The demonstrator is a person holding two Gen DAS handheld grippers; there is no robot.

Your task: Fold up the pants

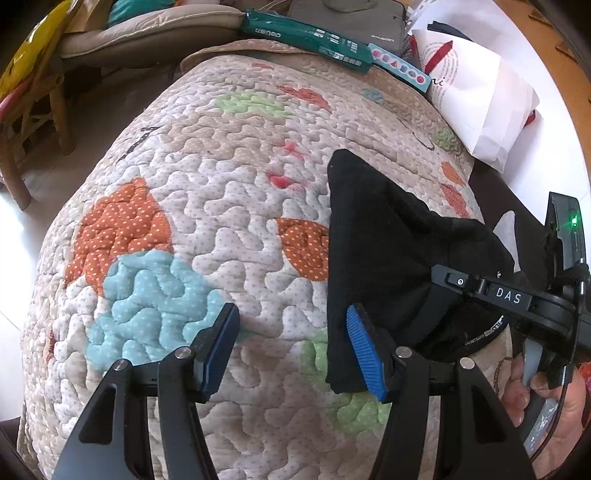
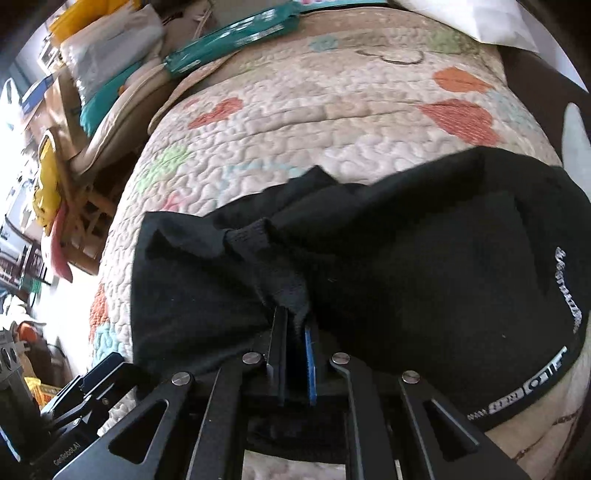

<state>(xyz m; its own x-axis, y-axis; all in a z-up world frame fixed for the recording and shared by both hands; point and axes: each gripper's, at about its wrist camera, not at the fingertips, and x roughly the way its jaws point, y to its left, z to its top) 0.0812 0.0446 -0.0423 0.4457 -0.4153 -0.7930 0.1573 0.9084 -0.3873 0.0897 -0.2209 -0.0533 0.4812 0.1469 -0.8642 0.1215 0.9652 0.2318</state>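
Note:
The black pants [image 1: 384, 243] lie bunched on a quilted patchwork cover [image 1: 207, 206]. In the right wrist view the pants [image 2: 424, 258] fill the middle, with a white-lettered waistband [image 2: 561, 332] at the right. My right gripper [image 2: 293, 332] is shut on a raised fold of the black cloth. It also shows in the left wrist view [image 1: 443, 295], at the right, against the pants. My left gripper [image 1: 291, 332] is open and empty above the quilt, its right blue pad [image 1: 364, 350] just over the pants' left edge.
A green packet [image 1: 310, 35] and a white paper bag [image 1: 480, 96] lie at the far end of the quilt. A wooden chair [image 1: 33, 122] with cushions stands at the left, beyond the quilt's edge. A dark edge [image 2: 535, 74] borders the quilt at the right.

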